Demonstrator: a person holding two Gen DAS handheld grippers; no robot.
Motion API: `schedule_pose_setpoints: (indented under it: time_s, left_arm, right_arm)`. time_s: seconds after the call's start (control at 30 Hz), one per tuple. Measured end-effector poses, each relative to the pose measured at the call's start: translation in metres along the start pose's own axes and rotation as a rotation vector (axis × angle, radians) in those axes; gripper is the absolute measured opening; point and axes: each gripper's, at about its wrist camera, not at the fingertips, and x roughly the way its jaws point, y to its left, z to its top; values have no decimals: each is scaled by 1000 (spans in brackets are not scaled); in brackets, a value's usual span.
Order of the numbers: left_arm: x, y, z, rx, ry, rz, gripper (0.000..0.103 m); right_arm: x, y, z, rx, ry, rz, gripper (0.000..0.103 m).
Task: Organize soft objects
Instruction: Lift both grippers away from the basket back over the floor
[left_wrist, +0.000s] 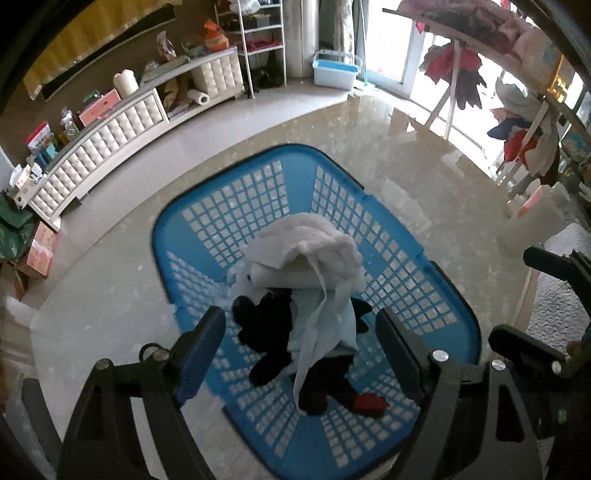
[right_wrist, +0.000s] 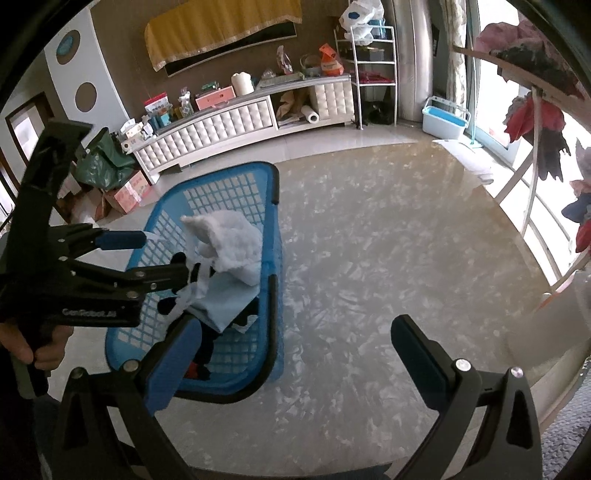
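A blue plastic laundry basket (left_wrist: 236, 206) stands on a glossy round table; it also shows at the left of the right wrist view (right_wrist: 269, 206). Inside lie a fluffy white cloth (left_wrist: 314, 243), a pale blue cloth (left_wrist: 328, 325), black garments (left_wrist: 266, 332) and a small red piece (left_wrist: 369, 402). My left gripper (left_wrist: 301, 332) is open, hovering just above the pile with nothing between its fingers; it also shows from the side in the right wrist view (right_wrist: 162, 254). My right gripper (right_wrist: 295, 339) is open and empty over the bare table, right of the basket.
A white padded TV cabinet (right_wrist: 221, 125) with boxes and clutter lines the far wall. A metal shelf rack (right_wrist: 373, 74) and a blue-white bin (right_wrist: 443, 118) stand near the window. A drying rack with hung clothes (right_wrist: 539, 122) is at the right.
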Motion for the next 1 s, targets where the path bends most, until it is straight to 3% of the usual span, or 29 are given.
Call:
schedule_pose_setpoints:
  time_s: [0.53,0.63,1.0]
  left_arm:
    - [-78,35,-55,-65,-103,61,92]
    - [-85,47,-68,-95,-110,65,103]
    - [-115,104,-114,-211,-165,71,103]
  right_arm:
    - [-24,46,-5,-62,-25,18,103]
    - [-26,57,-5,-81,-27,24,103]
    - [-16,111,1,-174,-7,44,103]
